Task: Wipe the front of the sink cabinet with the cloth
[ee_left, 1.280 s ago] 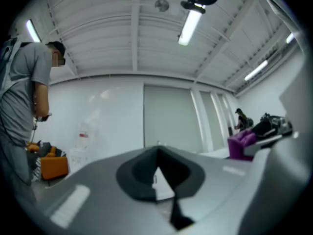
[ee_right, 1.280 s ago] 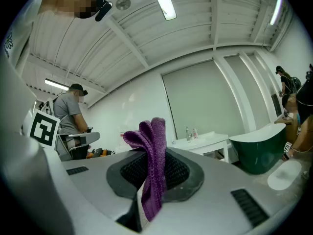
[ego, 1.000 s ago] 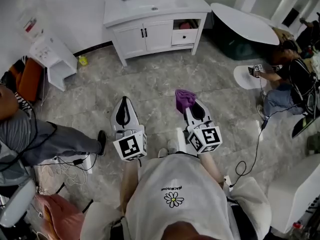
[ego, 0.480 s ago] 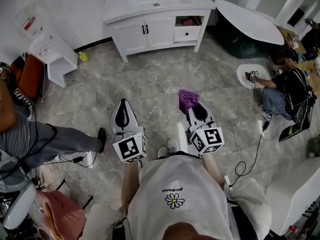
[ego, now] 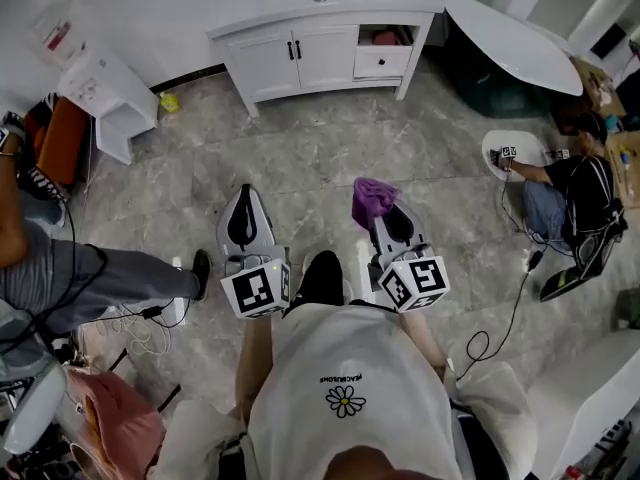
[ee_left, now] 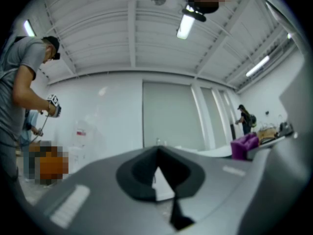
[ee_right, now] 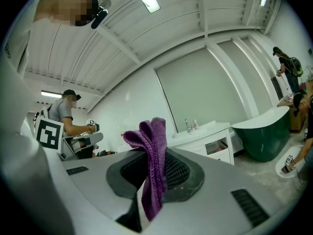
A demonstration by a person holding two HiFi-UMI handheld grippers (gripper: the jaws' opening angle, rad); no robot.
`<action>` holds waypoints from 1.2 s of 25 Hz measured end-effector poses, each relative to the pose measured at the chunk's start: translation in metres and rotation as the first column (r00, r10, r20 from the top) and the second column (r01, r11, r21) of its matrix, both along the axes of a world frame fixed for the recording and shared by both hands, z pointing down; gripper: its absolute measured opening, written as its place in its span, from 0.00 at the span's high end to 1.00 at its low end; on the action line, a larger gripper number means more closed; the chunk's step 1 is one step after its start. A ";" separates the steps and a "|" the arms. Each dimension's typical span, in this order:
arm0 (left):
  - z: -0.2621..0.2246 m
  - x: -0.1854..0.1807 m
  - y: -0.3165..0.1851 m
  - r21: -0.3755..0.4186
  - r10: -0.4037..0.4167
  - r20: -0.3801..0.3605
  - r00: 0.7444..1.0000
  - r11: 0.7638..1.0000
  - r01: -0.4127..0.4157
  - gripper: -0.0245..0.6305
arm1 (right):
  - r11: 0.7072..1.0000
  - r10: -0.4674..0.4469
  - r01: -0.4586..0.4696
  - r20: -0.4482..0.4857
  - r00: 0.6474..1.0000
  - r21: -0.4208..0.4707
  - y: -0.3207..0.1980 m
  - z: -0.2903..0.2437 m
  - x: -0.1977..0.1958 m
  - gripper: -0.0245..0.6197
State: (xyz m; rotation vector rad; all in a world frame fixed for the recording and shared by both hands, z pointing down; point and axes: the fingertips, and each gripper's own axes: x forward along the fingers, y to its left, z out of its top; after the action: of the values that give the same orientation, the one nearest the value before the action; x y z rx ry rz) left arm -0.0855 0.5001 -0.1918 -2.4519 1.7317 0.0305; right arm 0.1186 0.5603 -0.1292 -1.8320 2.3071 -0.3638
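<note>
While the right gripper (ego: 381, 213) pinches the cloth (ego: 371, 198), the left gripper (ego: 243, 196) is pressed together, well apart from the cabinet (ego: 300, 63).

Right gripper (ee_right: 155, 182) clamping purple cloth (ee_right: 151, 165), white sink cabinet (ee_right: 205, 143) beyond

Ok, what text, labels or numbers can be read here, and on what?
No text can be read.
Small dark print above the daisy on the person's white shirt: too small.
Red-marked white label at the wall: blurred.
Cubes on the left gripper and right gripper: square marker patterns, no words.
Purple cloth in the right gripper: no print.
</note>
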 end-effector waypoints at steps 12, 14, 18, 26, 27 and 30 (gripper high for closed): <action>-0.011 0.010 -0.140 0.047 0.020 -0.024 1.000 0.999 -0.019 0.96 | 0.998 0.055 -0.055 -0.004 0.998 0.036 -0.124 -0.006 0.025 0.87; -0.016 0.012 -0.180 0.044 0.031 -0.023 0.999 0.999 -0.030 0.96 | 0.997 0.072 -0.072 0.001 0.997 0.030 -0.160 -0.011 0.028 0.87; -0.025 0.017 -0.260 0.027 0.051 -0.024 0.998 0.998 -0.051 0.96 | 0.996 0.086 -0.086 0.008 0.996 -0.001 -0.232 -0.016 0.028 0.87; -0.007 0.010 -0.405 -0.031 0.073 -0.026 0.997 0.997 -0.074 0.96 | 0.994 0.102 -0.104 -0.043 0.994 -0.026 -0.384 -0.025 0.019 0.87; -0.002 0.009 -0.420 -0.045 0.078 -0.028 0.997 0.996 -0.079 0.96 | 0.994 0.102 -0.103 -0.060 0.993 -0.020 -0.399 -0.028 0.018 0.87; 0.010 0.004 -0.462 -0.079 0.084 -0.026 0.996 0.993 -0.086 0.96 | 0.993 0.117 -0.117 -0.108 0.987 0.002 -0.442 -0.033 0.018 0.87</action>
State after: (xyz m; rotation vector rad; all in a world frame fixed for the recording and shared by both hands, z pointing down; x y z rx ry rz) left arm -0.0820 0.0382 -0.1816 -2.5910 1.6682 -0.0025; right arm 0.1368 0.1181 -0.1626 -2.0250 2.2537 -0.2591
